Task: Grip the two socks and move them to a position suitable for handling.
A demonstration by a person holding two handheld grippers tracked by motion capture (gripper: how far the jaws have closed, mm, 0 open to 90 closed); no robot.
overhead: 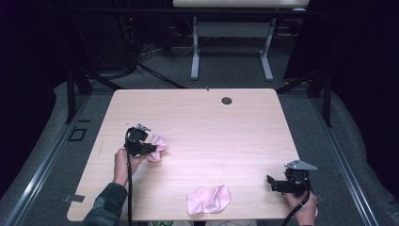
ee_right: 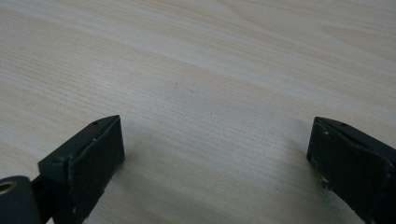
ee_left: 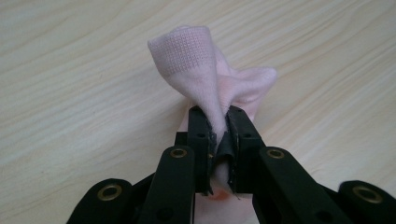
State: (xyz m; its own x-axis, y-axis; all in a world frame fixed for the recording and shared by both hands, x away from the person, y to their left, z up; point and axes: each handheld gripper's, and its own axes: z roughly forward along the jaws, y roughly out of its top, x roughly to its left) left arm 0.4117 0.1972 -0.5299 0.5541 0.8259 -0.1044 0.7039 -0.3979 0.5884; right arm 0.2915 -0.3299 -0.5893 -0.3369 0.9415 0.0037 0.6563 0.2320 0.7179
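A small pink sock (overhead: 157, 148) is bunched at the left of the wooden table (overhead: 202, 122), and my left gripper (overhead: 151, 149) is shut on it. In the left gripper view the sock (ee_left: 201, 70) rises in a fold from between the closed jaws of the left gripper (ee_left: 219, 126). A second pink sock (overhead: 209, 199) lies flat near the front edge of the table. My right gripper (overhead: 272, 182) rests at the front right, open, with bare wood between its jaws in the right gripper view (ee_right: 215, 140).
A round cable hole (overhead: 227, 100) sits near the table's far edge. Beyond the table stands a white desk frame (overhead: 230, 42) on a grey carpet. Dark metal rails run along both sides of the floor.
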